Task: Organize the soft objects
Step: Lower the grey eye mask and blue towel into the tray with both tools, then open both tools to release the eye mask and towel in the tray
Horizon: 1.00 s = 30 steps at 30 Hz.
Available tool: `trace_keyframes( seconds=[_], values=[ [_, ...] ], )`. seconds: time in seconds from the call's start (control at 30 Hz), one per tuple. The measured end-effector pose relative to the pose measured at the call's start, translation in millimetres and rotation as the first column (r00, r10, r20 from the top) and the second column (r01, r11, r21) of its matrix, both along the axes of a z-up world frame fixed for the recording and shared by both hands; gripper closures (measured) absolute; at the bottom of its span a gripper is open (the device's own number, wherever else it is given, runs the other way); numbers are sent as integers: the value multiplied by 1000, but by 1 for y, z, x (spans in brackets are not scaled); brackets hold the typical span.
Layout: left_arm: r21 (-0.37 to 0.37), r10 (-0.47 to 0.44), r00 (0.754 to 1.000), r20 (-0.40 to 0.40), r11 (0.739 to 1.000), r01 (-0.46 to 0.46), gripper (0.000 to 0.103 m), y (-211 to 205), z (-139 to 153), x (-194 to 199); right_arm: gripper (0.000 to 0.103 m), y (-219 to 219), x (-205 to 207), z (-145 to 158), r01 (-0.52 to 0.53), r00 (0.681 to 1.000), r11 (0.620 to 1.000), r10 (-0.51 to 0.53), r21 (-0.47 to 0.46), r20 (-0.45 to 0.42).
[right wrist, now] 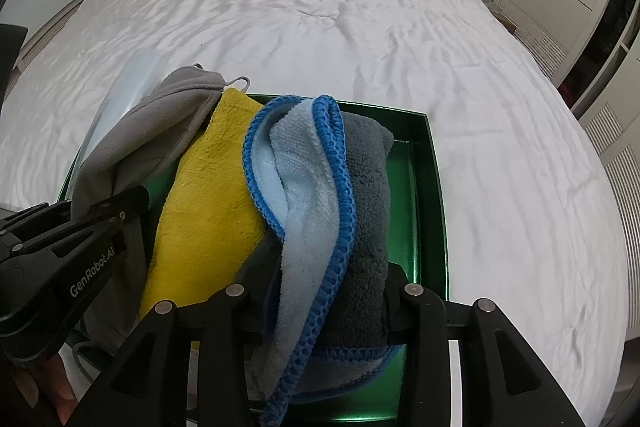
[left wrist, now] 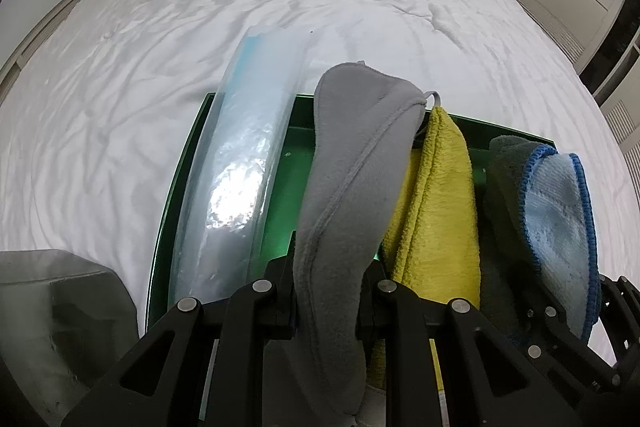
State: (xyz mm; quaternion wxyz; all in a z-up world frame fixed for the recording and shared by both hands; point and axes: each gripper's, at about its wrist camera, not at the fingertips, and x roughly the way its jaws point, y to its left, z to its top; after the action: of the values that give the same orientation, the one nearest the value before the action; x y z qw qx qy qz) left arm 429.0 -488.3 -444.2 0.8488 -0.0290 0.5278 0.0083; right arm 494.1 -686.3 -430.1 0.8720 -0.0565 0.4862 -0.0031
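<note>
Green tray [right wrist: 434, 163] sat on the rumpled white bed [left wrist: 200, 27], loads of open sheet beyond its far rim. Left gripper [left wrist: 330, 291] was clamped on a smooth grey cloth [left wrist: 348, 163]. The right gripper [right wrist: 326, 303] flanked a fluffy blue-edged towel [right wrist: 304, 187], and I couldn't tell if its pads were still pressing. Nubbly yellow towel [right wrist: 212, 195] lay between them in the tray. Only the left view properly showed the shiny plastic bag [left wrist: 244, 163] along the tray's left side.
</note>
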Motion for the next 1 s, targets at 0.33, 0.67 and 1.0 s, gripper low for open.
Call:
trace_keyframes(
  seconds=[0.33, 0.67, 1.0],
  values=[
    [2, -2, 1000, 5, 1000, 2, 88, -1, 3, -2, 63, 2, -6, 1, 9, 1000, 1000, -9, 1, 3],
    [-17, -10, 997, 75, 1000, 12, 68, -4, 31, -7, 35, 1, -15, 23, 5, 998, 1000, -6, 19, 56],
    [-13, 0, 994, 108, 1000, 1, 64, 1, 49, -10, 25, 9, -25, 31, 0, 997, 1000, -2, 17, 76]
  ],
)
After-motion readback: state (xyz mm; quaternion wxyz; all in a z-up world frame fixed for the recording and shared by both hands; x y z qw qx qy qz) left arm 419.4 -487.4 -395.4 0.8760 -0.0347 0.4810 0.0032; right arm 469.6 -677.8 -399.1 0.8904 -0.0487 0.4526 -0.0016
